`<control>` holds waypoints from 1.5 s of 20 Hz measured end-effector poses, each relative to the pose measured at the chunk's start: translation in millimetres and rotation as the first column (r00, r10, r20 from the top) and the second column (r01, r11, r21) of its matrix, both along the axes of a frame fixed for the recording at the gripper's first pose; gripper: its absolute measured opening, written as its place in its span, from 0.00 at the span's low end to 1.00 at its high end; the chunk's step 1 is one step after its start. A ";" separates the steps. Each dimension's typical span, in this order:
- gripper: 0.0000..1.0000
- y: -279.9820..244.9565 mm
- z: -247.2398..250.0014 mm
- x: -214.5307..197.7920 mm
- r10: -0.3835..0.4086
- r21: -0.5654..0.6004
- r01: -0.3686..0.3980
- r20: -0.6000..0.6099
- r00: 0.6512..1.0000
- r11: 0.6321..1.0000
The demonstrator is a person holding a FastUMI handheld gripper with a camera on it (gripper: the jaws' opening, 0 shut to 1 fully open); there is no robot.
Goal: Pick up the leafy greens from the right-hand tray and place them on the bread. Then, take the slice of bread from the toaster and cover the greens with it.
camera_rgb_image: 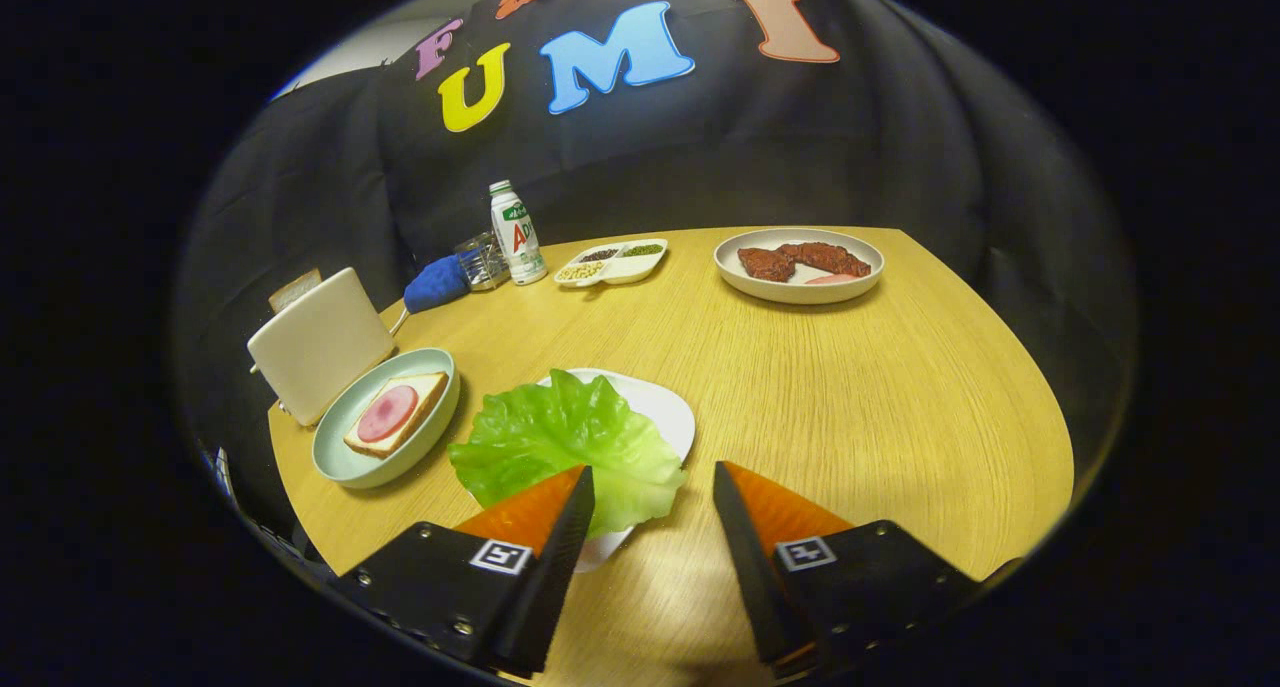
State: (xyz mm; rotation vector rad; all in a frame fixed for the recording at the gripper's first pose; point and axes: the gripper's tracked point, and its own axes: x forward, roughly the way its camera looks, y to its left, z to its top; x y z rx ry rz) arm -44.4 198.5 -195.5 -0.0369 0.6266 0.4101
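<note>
The tool (652, 477) hangs over the near part of the wooden surface (850, 387) with its two fingers spread wide and nothing between them; bare wood shows in the gap. The left finger overlaps the near edge of the leafy greens (560, 442), though whether it touches the leaf I cannot tell; the right finger stands clear of it, over plain wood.

The greens are one broad, crinkled leaf lying on a white tray (665, 412), covering most of it and spilling over its near rim; the tray sits just ahead of the fingers, a little to their left. Just left of that tray is a pale green plate (345, 462); on it lies a slice of bread (420, 392) with a round pink slice of meat (387, 413) on top. Touching or nearly touching the back of that plate stands a cream toaster (320, 345), with the top of another bread slice (294, 290) poking up out of it.

Well beyond, at the back of the surface, stand a small white bottle (517, 233), a clear glass (483, 261) and a blue cloth-like thing (437, 284) close together; beside them is a divided white dish (612, 263) holding small grains; further right, a round plate (800, 282) carries dark reddish-brown pieces of meat.
</note>
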 end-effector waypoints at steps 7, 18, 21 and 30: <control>0.23 11.1 0.8 -7.2 0.060 0.068 -0.057 -0.036 0.998 0.996; 0.01 23.3 24.5 -14.8 0.152 0.037 -0.154 0.042 0.987 0.987; 0.00 27.0 41.9 -11.1 0.144 0.102 -0.150 0.062 0.988 0.983; 0.00 47.3 84.9 -6.1 0.179 0.100 -0.193 0.133 0.975 0.976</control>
